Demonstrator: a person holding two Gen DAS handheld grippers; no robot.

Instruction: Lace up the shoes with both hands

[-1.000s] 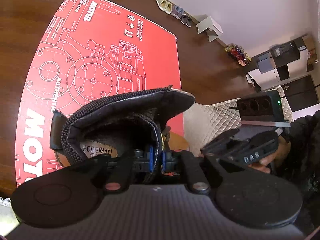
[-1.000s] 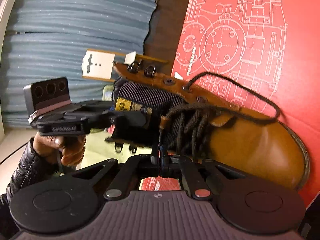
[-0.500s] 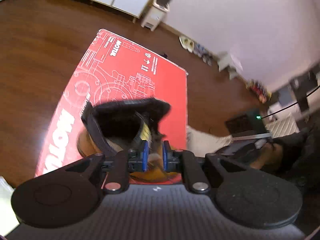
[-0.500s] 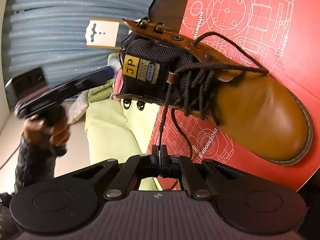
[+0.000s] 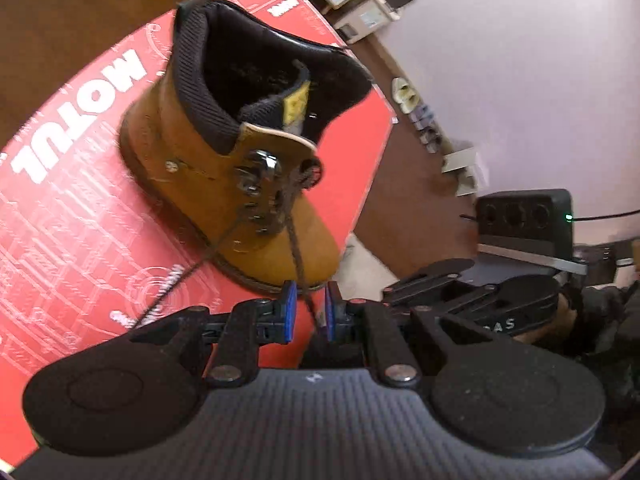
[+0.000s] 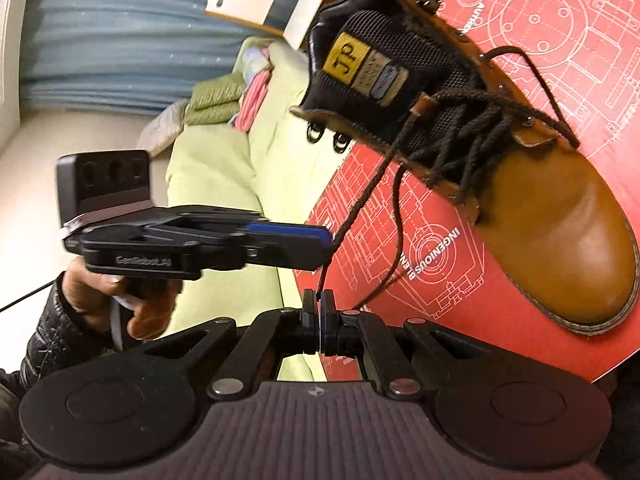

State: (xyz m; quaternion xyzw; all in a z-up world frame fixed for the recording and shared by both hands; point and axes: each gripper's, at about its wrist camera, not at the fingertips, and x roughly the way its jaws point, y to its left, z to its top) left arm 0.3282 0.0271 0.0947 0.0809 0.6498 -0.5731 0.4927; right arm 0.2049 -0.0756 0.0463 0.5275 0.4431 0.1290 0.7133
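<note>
A tan boot (image 5: 180, 160) with a black collar stands on the red mat (image 5: 60, 220). One dark lace end (image 5: 296, 248) runs down from the upper eyelets into the gap of my left gripper (image 5: 309, 292). The blue pads stand apart on either side of the lace and do not press it. A second lace end (image 5: 188, 272) trails over the mat. In the right wrist view my right gripper (image 6: 319, 296) is shut on a lace end (image 6: 360, 200) that rises taut to the boot (image 6: 560, 220). The left gripper (image 6: 324, 240) hangs side-on just above it.
A hand (image 6: 140, 300) in a dark sleeve holds the left gripper. A pale green sofa (image 6: 208, 184) with folded cloth and a blue curtain (image 6: 120, 20) lie behind. Around the mat is brown wood floor (image 5: 400, 208), with slippers (image 5: 404, 92) by the wall.
My left gripper has pulled back from the boot's collar and swung round towards its front, where the lace now lies between its pads. My right gripper rose slightly with the lace still pinched.
</note>
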